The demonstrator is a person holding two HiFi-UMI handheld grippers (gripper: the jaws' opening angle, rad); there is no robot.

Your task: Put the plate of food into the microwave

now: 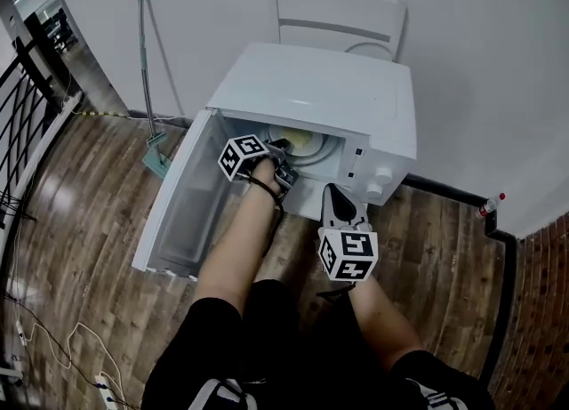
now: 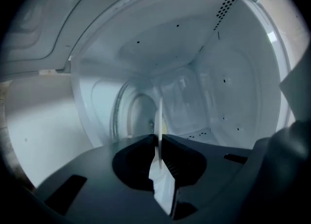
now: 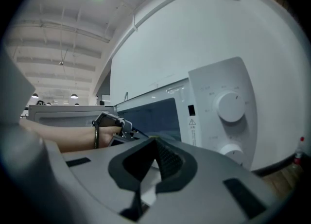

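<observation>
The left gripper reaches inside the open white microwave, its jaws nearly together and pinching the thin rim of the white plate of food within the cavity. The right gripper hangs outside, jaws closed on nothing.

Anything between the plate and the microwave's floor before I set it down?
Nothing visible. The door is swung wide open, and the left gripper, shut on the rim of the plate, already has it inside the microwave cavity. Only the glass turntable shows in there.
</observation>
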